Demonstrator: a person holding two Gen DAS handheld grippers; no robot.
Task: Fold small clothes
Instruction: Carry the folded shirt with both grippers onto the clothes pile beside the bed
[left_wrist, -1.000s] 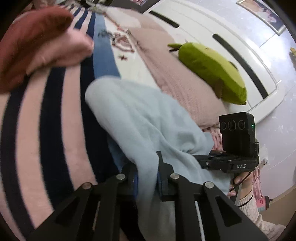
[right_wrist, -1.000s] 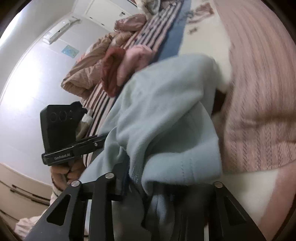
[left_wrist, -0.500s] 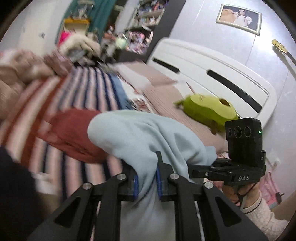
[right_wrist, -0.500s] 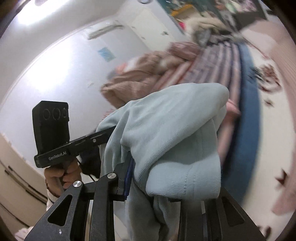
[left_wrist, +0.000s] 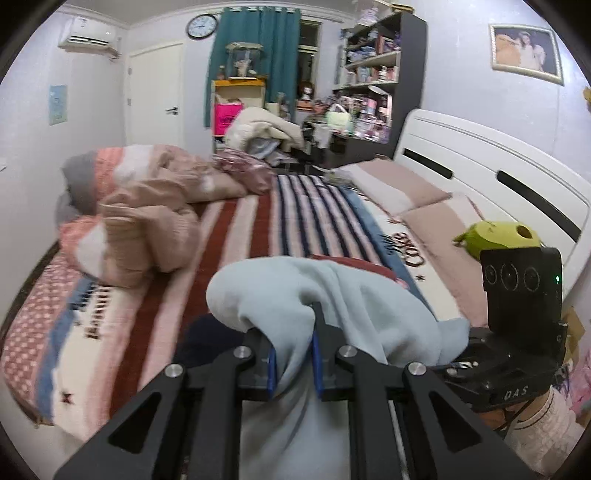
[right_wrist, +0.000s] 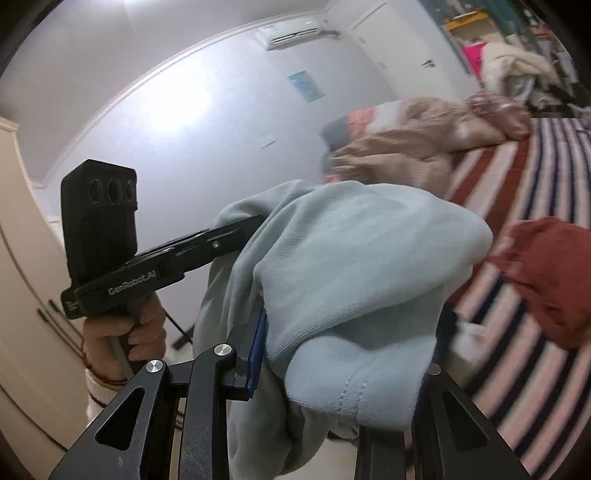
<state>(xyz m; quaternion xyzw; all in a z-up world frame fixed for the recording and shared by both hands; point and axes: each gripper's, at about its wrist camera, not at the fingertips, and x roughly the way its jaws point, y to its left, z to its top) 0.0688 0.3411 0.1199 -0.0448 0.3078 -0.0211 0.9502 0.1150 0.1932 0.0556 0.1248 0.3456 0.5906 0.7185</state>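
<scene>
Left wrist view: the left tongs (left_wrist: 293, 360) are clenched on a fold of the pale blue garment (left_wrist: 332, 295), which bunches over the fingers and hangs below, held up above the striped bed (left_wrist: 236, 236). Right wrist view: the right tongs (right_wrist: 332, 365) grip another part of the same garment (right_wrist: 354, 266), cloth draped over them. A red garment (right_wrist: 546, 273) lies on the bed, and a green plush (left_wrist: 498, 238) near the headboard.
</scene>
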